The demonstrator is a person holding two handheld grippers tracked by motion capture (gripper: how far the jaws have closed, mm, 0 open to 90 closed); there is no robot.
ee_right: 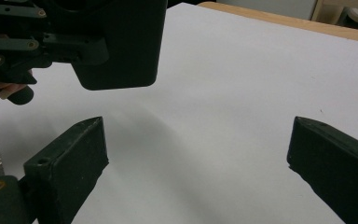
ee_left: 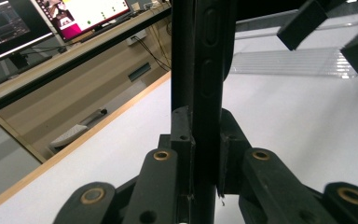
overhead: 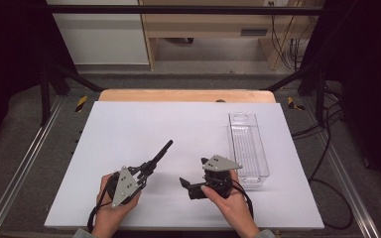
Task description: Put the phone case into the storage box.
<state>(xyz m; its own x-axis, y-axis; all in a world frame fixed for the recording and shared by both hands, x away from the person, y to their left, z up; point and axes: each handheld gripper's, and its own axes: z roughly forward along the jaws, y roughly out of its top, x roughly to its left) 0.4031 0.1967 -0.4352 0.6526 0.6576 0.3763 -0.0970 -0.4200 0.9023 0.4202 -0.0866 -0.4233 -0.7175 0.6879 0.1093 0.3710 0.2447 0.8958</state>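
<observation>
Gripping a flat black phone (overhead: 159, 152) by its near end, the left gripper (overhead: 145, 171) is sitting at the near left of the white table (overhead: 144, 124), its jaws closed tight on the slab. In the left gripper view the phone (ee_left: 200, 70) is rising edge-on between the two jaws, with side buttons showing along its thin edge. From above it is pointing away and to the right, lifted at a slant over the tabletop.

Just to the right, the right gripper (overhead: 183, 182) is resting in the person's right hand (overhead: 230, 203), its jaws spread wide and holding nothing; they are pointing left, toward the phone. In the right gripper view only bare white table (ee_right: 223, 93) is lying between the two jaws, while the phone's dark flat face (ee_right: 121, 46) is hanging at the upper left, held by the left gripper (ee_right: 18, 42) and not touching the open jaws.

Farther right, a clear plastic tray (overhead: 248, 146) is lying lengthwise near the table's right edge, close behind the right gripper and well apart from the phone. Nothing is lying between the two grippers.

Beyond the far edge, a wooden strip (overhead: 186, 95) is running across, and farther off a pale wooden cabinet (overhead: 203, 25) is standing. Black cables (overhead: 327, 163) are trailing on the floor at the right.
</observation>
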